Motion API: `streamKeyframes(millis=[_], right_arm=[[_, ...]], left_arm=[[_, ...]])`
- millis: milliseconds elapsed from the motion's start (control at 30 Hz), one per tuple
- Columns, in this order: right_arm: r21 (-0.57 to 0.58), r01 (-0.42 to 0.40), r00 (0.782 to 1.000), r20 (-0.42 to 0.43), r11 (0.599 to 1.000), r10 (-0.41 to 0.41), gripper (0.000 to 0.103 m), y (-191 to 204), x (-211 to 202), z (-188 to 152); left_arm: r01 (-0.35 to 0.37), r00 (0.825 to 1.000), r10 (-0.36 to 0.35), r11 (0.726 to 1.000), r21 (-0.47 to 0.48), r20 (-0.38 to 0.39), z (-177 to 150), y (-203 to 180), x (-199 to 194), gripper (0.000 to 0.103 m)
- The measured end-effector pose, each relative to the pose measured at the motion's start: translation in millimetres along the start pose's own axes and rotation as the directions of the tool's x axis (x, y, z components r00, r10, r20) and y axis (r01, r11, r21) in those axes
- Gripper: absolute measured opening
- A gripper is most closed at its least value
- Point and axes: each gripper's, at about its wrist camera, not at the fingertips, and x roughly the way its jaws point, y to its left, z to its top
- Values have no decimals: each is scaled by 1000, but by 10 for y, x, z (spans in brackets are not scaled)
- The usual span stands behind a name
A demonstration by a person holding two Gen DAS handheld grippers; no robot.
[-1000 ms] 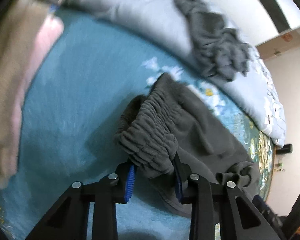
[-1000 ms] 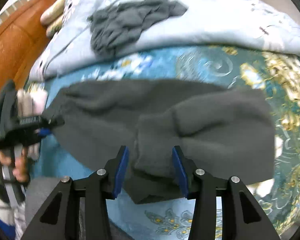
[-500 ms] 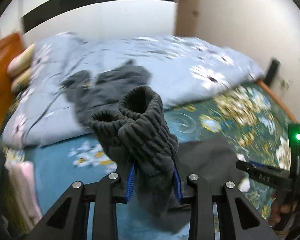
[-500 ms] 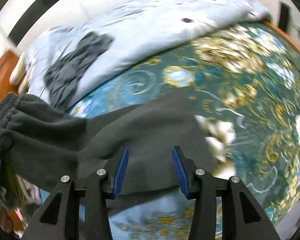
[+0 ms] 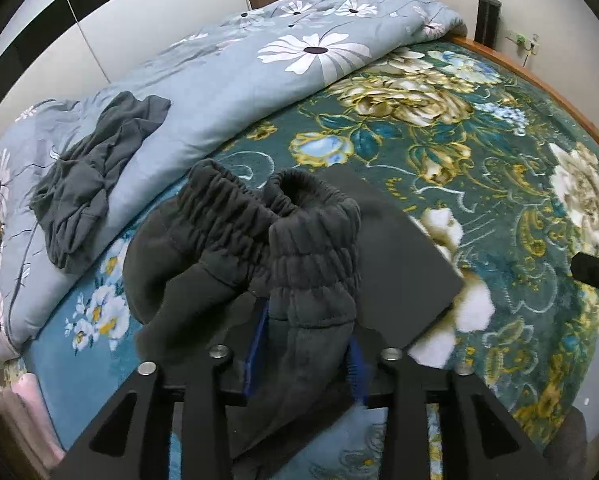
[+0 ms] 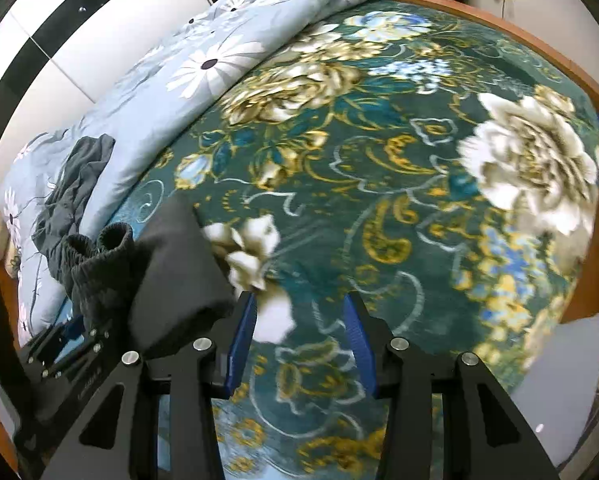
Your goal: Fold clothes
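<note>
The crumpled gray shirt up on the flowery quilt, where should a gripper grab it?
Probably one raised wrinkle ridge near the middle of the gray shirt, from above. It lies bunched on the quilt, so no flat edge shows, but folds stick up for the open right gripper.

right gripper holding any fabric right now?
No: in the right wrist view the right gripper is open with only the floral blanket between its blue pads, and the dark grey pants lie off to its left.
</note>
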Motion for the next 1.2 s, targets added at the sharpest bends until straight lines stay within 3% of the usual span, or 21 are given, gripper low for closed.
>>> streamKeyframes(millis=[67, 233, 333, 433, 500, 600, 667, 733, 800, 900, 1000, 1100, 1200], right_arm=[[-8, 2, 1000, 5, 1000, -2, 46, 28, -64, -33], [-47, -43, 998, 42, 998, 45, 47, 329, -244, -75], [-124, -82, 994, 57, 989, 90, 47, 652, -324, -122], [-227, -133, 988, 53, 965, 148, 49, 1047, -348, -177], [-289, -169, 981, 41, 942, 189, 52, 1283, -304, -193], [-371, -229, 969, -5, 900, 245, 54, 1612, -97, -127], [-409, -251, 964, -28, 877, 263, 56, 1751, 80, -56], [-452, -258, 962, -35, 854, 272, 58, 1835, 237, -6], [-526, -245, 962, -30, 814, 270, 58, 1917, 379, 30], [-586, -336, 937, -133, 737, 322, 58, 1948, 602, 95], [-610, -386, 920, -203, 692, 335, 60, 1884, 767, 70], [-560, -456, 889, -267, 692, 371, 60, 1818, 872, 103], [-538, -462, 887, -276, 705, 371, 60, 1845, 874, 129]], left_arm=[[47, 998, -46, 998, -36, 31, -38, 30, -137, 63], [196, 976, -178, 969, -148, 128, -211, 289, -587, 64], [271, 952, -218, 926, -262, 216, -384, 709, -842, 66], [292, 950, -202, 847, -445, 240, -525, 1218, -821, 67], [258, 963, -168, 798, -545, 210, -566, 1472, -696, 67], [161, 987, -108, 759, -631, 122, -557, 1658, -494, 67], [100, 995, -69, 754, -649, 73, -527, 1673, -378, 67], [3, 1000, -1, 767, -641, 4, -436, 1631, -244, 67], [-51, 999, 40, 755, -653, -32, -352, 1630, -185, 67], [-137, 990, 110, 728, -672, -83, -239, 1637, -189, 67], [-230, 973, 183, 697, -679, -142, -133, 1616, -278, 67], [-296, 955, 218, 682, -668, -200, -35, 1548, -437, 67], [-308, 951, 221, 714, -629, -215, 112, 1476, -608, 67]])
